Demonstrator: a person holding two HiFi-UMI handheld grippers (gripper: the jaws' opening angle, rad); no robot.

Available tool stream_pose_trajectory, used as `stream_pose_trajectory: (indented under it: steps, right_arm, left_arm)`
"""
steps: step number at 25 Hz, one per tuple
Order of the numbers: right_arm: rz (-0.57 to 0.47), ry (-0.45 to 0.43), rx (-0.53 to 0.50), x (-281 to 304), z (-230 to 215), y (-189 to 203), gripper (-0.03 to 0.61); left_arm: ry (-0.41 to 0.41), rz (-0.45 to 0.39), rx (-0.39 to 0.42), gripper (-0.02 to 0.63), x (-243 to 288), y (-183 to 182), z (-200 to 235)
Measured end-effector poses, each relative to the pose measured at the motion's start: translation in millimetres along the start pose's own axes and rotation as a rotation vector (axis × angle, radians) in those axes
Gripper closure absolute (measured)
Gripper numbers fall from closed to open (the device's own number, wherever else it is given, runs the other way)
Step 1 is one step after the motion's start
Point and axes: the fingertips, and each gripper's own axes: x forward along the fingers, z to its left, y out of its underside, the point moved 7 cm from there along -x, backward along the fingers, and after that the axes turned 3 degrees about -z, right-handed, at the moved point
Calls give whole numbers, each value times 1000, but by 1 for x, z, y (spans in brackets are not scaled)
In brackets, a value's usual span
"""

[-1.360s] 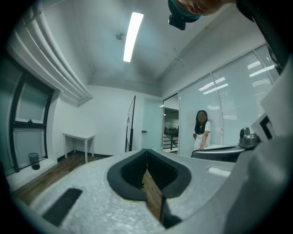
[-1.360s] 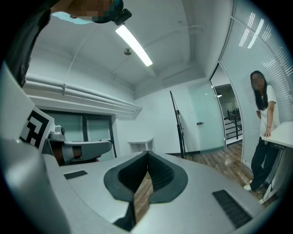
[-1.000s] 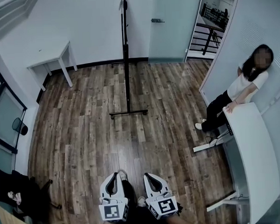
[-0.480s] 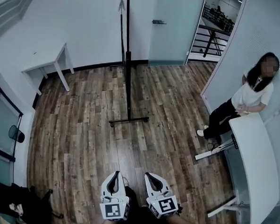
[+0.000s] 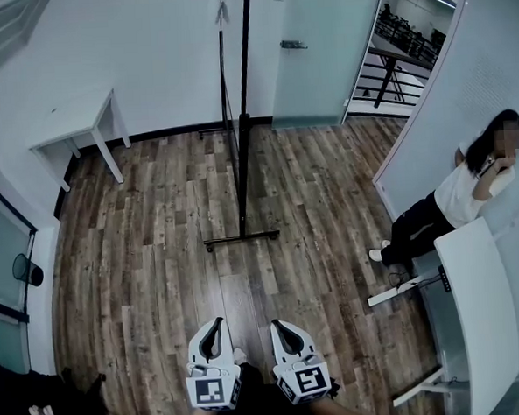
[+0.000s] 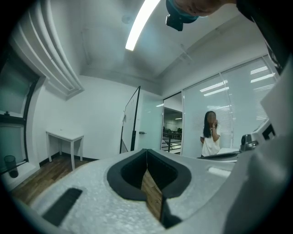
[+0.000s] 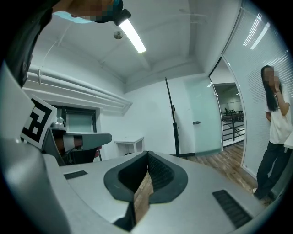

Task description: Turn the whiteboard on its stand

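Note:
The whiteboard [image 5: 245, 80] stands edge-on to me on its black stand, whose foot bar [image 5: 241, 239] rests on the wood floor ahead. In the left gripper view the whiteboard [image 6: 131, 119] shows as a thin tilted panel by the back wall. The right gripper view shows only its dark edge and post [image 7: 173, 122]. My left gripper [image 5: 217, 324] and right gripper [image 5: 277, 326] are held side by side low in the head view, well short of the stand. Both are shut with nothing between the jaws, seen also on the left gripper [image 6: 146, 151] and right gripper [image 7: 147, 153].
A small white table [image 5: 77, 126] stands at the back left wall. A person [image 5: 469, 194] sits against the glass partition at right, beside a long white desk [image 5: 476, 312]. A frosted glass door [image 5: 322, 49] and an open doorway lie behind the stand.
The stand's foot sits lower and nearer in the head view as I come closer. The person at right has raised a hand to the head. Both grippers stay shut.

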Motion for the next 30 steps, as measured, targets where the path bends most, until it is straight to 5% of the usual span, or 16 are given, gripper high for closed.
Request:
stream_pose_trajectory:
  steps: [15, 30]
  right_arm:
    - [-5, 26, 7, 95, -1, -3, 568]
    - [-9, -20, 4, 219, -57, -6, 568]
  left_arm:
    - [25, 10, -20, 598, 61, 2, 61]
    - [-31, -5, -8, 598, 179, 6, 105]
